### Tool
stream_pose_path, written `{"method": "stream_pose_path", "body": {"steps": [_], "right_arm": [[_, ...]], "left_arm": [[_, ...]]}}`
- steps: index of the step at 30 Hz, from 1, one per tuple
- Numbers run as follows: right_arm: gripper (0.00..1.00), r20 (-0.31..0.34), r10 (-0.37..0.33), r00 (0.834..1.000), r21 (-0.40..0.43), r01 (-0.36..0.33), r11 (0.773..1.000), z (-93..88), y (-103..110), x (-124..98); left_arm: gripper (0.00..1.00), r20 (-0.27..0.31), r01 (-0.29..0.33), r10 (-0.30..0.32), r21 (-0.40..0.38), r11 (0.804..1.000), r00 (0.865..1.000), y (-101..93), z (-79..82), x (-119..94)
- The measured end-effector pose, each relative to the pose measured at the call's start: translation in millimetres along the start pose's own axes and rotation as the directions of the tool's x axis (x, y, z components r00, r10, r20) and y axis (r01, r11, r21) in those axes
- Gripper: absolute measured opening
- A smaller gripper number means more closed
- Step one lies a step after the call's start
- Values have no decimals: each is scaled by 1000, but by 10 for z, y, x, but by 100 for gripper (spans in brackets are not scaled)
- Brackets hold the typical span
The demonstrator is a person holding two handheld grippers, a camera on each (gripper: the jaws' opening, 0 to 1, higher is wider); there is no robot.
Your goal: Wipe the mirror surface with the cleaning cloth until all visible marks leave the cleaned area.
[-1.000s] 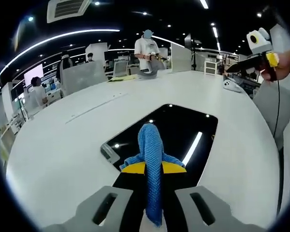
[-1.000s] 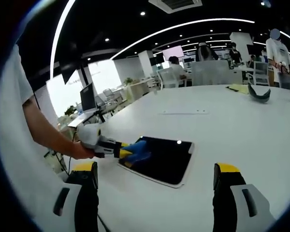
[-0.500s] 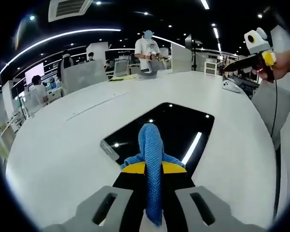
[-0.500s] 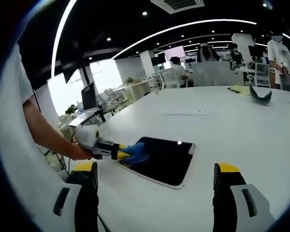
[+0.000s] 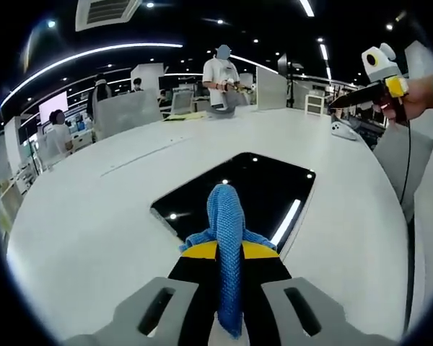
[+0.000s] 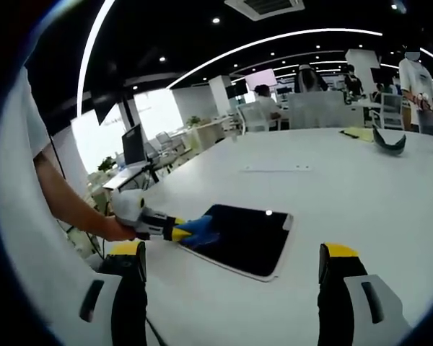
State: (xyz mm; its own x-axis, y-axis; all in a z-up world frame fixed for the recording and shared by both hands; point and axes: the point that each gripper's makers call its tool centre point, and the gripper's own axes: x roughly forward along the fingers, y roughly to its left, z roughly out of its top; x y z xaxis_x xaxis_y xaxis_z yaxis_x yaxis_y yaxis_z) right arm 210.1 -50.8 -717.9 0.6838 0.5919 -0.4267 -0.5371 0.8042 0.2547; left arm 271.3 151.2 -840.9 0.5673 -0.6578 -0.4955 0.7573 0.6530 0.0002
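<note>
Cloth [image 5: 226, 223], blue and knitted, is clamped between the jaws of your left gripper [image 5: 229, 254], its bunched tip resting at the near edge of the dark mirror [image 5: 258, 189]. That mirror lies flat on the white table [image 5: 94, 216], reflecting ceiling lights. Your right gripper [image 6: 232, 268] hangs above the table with its jaws spread wide, holding nothing.

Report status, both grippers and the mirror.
Left gripper shut on blue cloth at mirror edge. Right gripper open, raised off the table. Nothing blocking.
</note>
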Motion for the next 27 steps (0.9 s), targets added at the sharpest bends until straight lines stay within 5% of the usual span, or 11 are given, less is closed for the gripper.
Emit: {"method": "stream_pose_path", "body": {"steps": [27], "right_arm": [[100,7,23,1000,3,-23,1000,29,75,24]], "left_arm": [[8,8,-17,17,-40,999,1000,-111,-171,-266]]}}
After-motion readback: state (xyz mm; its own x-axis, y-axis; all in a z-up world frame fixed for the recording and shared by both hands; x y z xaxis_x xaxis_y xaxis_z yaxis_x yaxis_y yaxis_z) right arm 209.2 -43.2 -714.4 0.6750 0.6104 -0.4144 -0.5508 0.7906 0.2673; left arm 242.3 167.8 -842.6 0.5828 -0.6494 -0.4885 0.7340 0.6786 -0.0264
